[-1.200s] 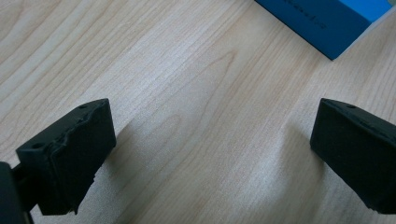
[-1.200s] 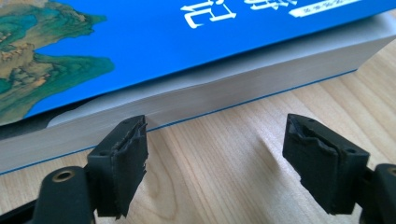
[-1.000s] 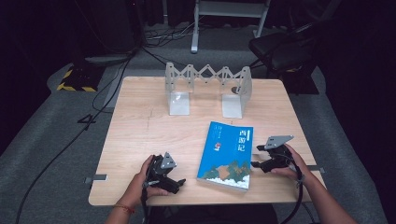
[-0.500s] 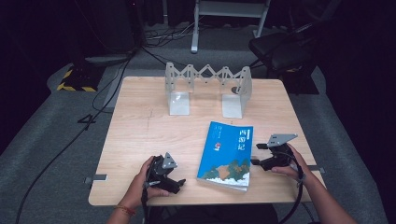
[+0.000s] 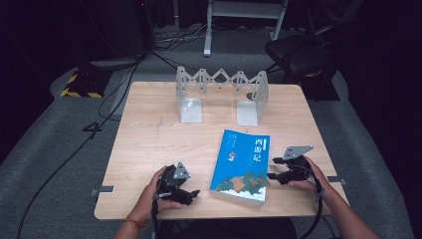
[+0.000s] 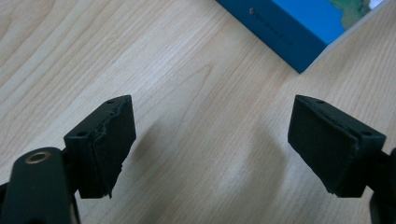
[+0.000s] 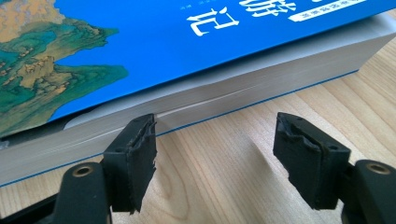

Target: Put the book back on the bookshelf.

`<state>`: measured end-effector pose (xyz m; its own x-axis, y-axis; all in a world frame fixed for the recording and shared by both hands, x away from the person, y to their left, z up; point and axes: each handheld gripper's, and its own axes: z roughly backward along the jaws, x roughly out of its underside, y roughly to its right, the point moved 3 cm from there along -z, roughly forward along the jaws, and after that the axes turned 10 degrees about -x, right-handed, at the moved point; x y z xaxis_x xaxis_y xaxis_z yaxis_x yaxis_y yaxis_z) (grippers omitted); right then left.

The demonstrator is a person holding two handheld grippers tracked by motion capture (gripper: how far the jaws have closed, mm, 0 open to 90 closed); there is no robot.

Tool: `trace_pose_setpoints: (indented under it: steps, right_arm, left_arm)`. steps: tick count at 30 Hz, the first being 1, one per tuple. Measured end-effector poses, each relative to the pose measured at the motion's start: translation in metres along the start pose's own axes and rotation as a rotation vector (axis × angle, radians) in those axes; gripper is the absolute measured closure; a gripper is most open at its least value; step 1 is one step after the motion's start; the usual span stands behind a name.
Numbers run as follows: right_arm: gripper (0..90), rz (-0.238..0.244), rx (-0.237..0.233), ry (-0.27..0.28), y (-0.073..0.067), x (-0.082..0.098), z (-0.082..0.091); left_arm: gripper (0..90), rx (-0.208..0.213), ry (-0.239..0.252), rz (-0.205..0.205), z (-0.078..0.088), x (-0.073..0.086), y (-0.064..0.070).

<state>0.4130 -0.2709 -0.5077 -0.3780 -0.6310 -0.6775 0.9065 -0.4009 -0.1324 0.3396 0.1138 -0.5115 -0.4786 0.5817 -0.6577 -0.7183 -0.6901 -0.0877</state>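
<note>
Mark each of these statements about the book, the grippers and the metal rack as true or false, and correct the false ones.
1. The blue book lies flat on the table. True.
2. The right gripper clamps the book's page edge. False: its jaws stand apart, just short of the pages.
3. The left gripper has only bare wood between its jaws. True.
4. The book stands upright in the metal rack. False: the rack holds nothing and the book lies nearer the person.
</note>
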Motion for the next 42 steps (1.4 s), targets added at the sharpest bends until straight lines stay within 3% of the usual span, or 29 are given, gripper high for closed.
trace_pose_setpoints:
  steps: [2, 3, 4, 8, 10, 16, 17, 18, 19, 22, 27, 31, 34, 36, 37, 40, 42]
  right_arm:
    - [30.3, 0.003, 0.000, 0.005, 0.000, -0.001, 0.000]
    - [30.3, 0.005, 0.004, 0.006, -0.001, -0.001, 0.001]
    - [30.3, 0.009, 0.008, 0.009, -0.002, -0.003, 0.002]
    - [30.3, -0.001, -0.002, 0.057, -0.002, -0.008, 0.009]
    - [30.2, -0.005, -0.008, 0.084, -0.003, -0.012, 0.011]
    - [27.9, -0.013, 0.000, 0.124, -0.006, -0.028, 0.017]
    - [27.3, -0.016, 0.005, 0.129, -0.007, -0.031, 0.017]
    - [27.3, -0.025, 0.008, 0.144, -0.008, -0.035, 0.018]
    - [27.3, -0.025, 0.008, 0.144, -0.008, -0.035, 0.018]
    - [27.3, -0.039, 0.012, 0.172, -0.010, -0.043, 0.019]
    - [28.0, -0.046, 0.030, 0.192, -0.013, -0.050, 0.018]
    - [27.8, -0.043, 0.040, 0.191, -0.014, -0.053, 0.017]
    - [27.7, -0.040, 0.045, 0.192, -0.015, -0.054, 0.016]
    - [27.6, -0.040, 0.049, 0.196, -0.015, -0.054, 0.016]
    - [27.6, -0.040, 0.049, 0.196, -0.015, -0.054, 0.016]
    - [27.2, -0.048, 0.048, 0.195, -0.015, -0.053, 0.015]
    - [27.1, -0.050, 0.045, 0.198, -0.014, -0.052, 0.015]
  left_arm:
    - [15.8, 0.010, 0.025, 0.012, 0.002, -0.008, 0.004]
    - [16.0, 0.001, 0.015, -0.057, 0.004, -0.014, 0.010]
    - [16.2, -0.002, 0.030, -0.090, 0.006, -0.018, 0.016]
    - [16.0, 0.045, 0.075, -0.118, 0.007, -0.038, 0.034]
    - [16.1, 0.065, 0.065, -0.170, 0.004, -0.044, 0.044]
    - [16.9, 0.169, 0.079, -0.162, -0.010, -0.060, 0.065]
    - [17.7, 0.169, 0.079, -0.162, -0.010, -0.060, 0.065]
    - [18.0, 0.196, 0.069, -0.172, -0.017, -0.065, 0.074]
    - [17.9, 0.196, 0.069, -0.172, -0.017, -0.065, 0.074]
    - [17.2, 0.187, 0.068, -0.229, -0.024, -0.074, 0.090]
    - [22.2, 0.193, 0.129, -0.125, -0.033, -0.087, 0.101]
    - [22.9, 0.146, 0.149, -0.121, -0.036, -0.092, 0.109]
    - [23.4, 0.089, 0.162, -0.109, -0.041, -0.096, 0.115]
    - [29.8, 0.051, 0.168, -0.102, -0.043, -0.097, 0.113]
    - [34.6, 0.051, 0.168, -0.102, -0.043, -0.097, 0.113]
    - [35.4, 0.047, 0.161, -0.099, -0.044, -0.096, 0.111]
    - [41.3, 0.034, 0.168, -0.108, -0.043, -0.095, 0.112]
